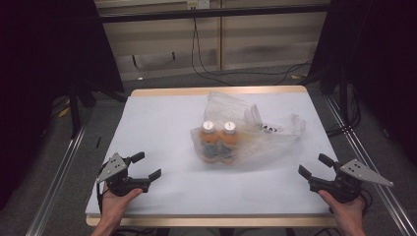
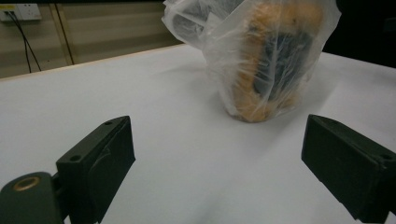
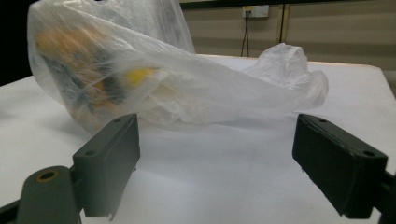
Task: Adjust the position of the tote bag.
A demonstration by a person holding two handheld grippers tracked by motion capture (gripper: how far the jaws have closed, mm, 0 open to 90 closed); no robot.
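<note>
Surroundings: white table point(image 1: 162, 128) on a grey floor, black cables point(image 1: 206, 69) trailing by the far wall, a wall socket point(image 2: 21, 11) in the left gripper view.
Obstacles: open tabletop lies between each gripper and the bag.
Bag: clear plastic bag point(image 1: 255, 130) sits right of the table's centre, its long axis running left to right, crumpled end toward the right.
Bottles: two orange bottles point(image 1: 219, 140) with white caps stand side by side inside the bag's left end.
Writing: dark print on the bag, too blurred to read.
Left gripper point(image 1: 146, 165): near-left corner, jaws spread, holding nothing.
Right gripper point(image 1: 313, 165): near-right corner, jaws spread, holding nothing.
</note>
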